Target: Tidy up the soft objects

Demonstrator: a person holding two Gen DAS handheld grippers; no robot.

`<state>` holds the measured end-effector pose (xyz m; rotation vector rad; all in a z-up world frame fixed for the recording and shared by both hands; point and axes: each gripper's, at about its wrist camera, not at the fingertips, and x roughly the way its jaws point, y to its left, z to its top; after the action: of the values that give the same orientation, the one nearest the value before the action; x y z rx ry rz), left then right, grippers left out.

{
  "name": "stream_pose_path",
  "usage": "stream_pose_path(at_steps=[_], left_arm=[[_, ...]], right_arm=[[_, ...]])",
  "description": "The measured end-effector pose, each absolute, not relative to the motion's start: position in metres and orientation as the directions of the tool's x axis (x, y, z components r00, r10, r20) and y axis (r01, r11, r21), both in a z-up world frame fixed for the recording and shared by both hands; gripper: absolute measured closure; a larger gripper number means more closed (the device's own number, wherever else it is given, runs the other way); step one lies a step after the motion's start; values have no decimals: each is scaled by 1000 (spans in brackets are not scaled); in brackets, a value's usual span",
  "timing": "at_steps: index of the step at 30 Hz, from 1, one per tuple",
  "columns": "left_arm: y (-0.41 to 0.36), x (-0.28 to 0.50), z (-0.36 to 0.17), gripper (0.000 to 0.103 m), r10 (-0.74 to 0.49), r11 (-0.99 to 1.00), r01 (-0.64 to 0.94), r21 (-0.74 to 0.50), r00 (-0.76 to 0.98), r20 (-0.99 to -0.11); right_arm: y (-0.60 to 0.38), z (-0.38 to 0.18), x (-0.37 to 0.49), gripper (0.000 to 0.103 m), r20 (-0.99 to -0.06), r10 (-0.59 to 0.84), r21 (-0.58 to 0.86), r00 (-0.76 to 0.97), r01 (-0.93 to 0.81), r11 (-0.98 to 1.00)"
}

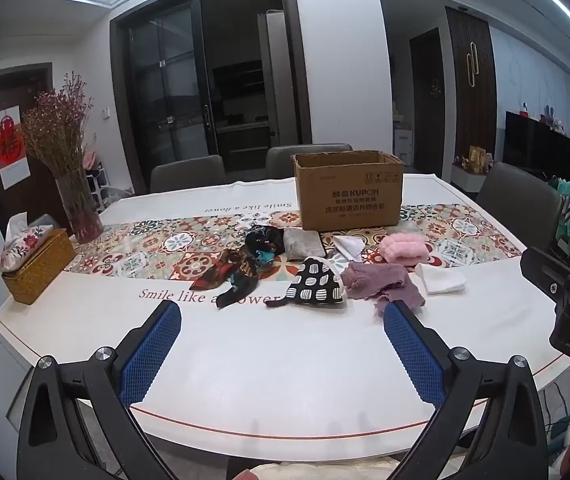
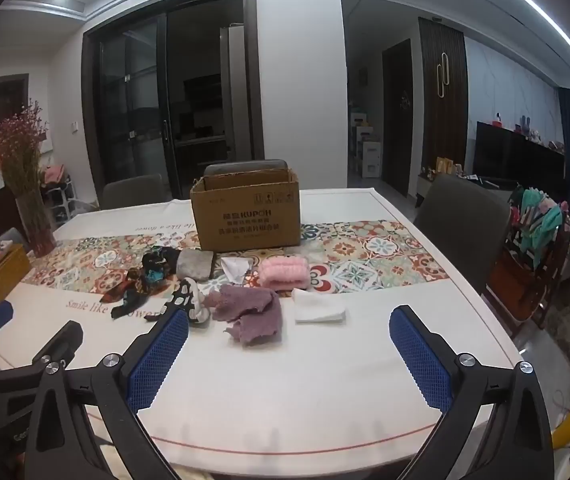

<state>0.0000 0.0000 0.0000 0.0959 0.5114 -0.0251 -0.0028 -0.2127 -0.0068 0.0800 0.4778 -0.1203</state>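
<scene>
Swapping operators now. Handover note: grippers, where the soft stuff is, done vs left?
Left gripper: open, holding nothing, above the near table edge.
Right gripper: open, holding nothing.
Cardboard box: upright, open, mid-table; its inside can't be seen.
In front of it lie the purple cloth, pink fluffy item, white cloth, grey cloth, patterned fabrics.
Done: nothing visible. Left: all.

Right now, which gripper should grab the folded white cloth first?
Probably the right gripper. The folded white cloth lies almost straight ahead of its open fingers, whereas for the left gripper it sits off to the right, past the purple cloth. Both are open and empty.
</scene>
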Motion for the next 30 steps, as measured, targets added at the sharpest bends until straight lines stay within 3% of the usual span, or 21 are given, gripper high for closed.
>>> stream_pose_path(at_steps=[30], left_arm=[[-3,0,2,0,-3,996,45,77,883,-470]], right_arm=[[-214,-7,-2,1,-469,-89,59,879,132,989]])
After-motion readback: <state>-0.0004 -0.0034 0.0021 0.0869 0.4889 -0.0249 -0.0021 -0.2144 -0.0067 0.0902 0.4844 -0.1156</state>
